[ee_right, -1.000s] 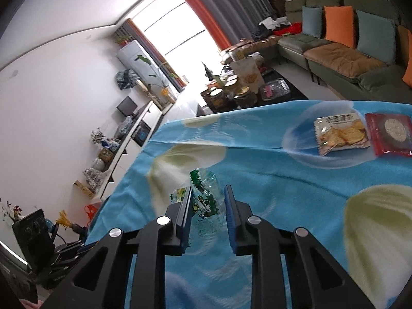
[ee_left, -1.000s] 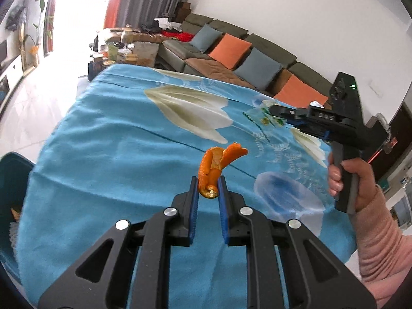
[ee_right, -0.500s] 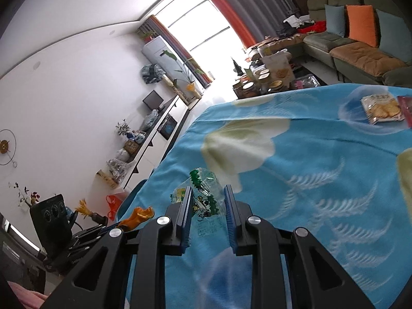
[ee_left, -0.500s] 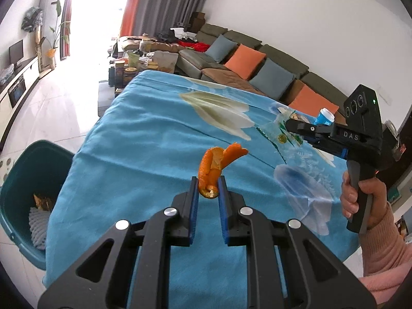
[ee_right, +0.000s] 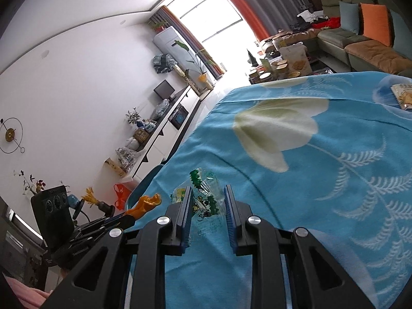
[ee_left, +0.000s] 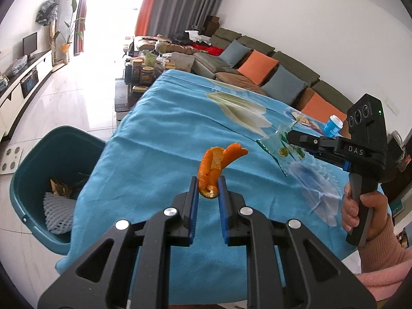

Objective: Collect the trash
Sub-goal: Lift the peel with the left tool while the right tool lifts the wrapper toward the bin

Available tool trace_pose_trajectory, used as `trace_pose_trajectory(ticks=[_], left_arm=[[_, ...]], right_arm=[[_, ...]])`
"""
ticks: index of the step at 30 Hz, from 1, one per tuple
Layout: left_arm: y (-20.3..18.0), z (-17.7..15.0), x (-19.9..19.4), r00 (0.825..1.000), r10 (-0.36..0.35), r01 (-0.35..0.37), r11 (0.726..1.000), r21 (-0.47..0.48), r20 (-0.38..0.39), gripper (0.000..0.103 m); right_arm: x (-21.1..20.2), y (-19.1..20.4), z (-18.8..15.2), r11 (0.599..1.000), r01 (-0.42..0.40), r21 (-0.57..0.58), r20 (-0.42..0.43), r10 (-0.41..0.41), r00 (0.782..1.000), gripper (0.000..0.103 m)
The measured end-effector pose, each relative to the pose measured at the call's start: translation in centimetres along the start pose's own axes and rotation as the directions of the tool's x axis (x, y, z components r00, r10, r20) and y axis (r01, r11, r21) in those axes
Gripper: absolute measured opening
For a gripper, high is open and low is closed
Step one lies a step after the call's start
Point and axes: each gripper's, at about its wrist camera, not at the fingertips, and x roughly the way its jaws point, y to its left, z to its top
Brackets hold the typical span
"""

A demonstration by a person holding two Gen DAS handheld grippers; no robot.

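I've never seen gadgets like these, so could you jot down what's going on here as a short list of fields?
setting: living room, table under a blue flowered cloth
left gripper: shut on an orange peel, held above the cloth
right gripper: shut on a clear plastic wrapper with green print
bin: teal bin on the floor by the table's edge, already holding some trash
left on table: snack packet, blue bottle
likely next: carry both pieces to the bin

Living room (home) — sofa (ee_left: 260, 59), curtains (ee_left: 177, 7)
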Motion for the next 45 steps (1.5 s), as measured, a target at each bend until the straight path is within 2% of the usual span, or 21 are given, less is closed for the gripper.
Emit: trace_pose_trajectory(ticks=[12, 45], left_arm=[[1.7, -0.9, -1.6, 0.999, 0.033, -0.032, 0.999, -0.033, 0.013, 0.015], [4.2, -1.9, -3.9, 0.995, 0.096, -0.093, 0.992, -0.084, 0.033, 0.015]], right_arm=[[1.4, 2.2, -0.4, 0.999, -0.024, -0.027, -0.017, 0.023, 1.000, 0.022], [4.8, 5.3, -0.8, 0.995, -0.085, -0.060, -0.060, 0.081, 0.995, 0.022]])
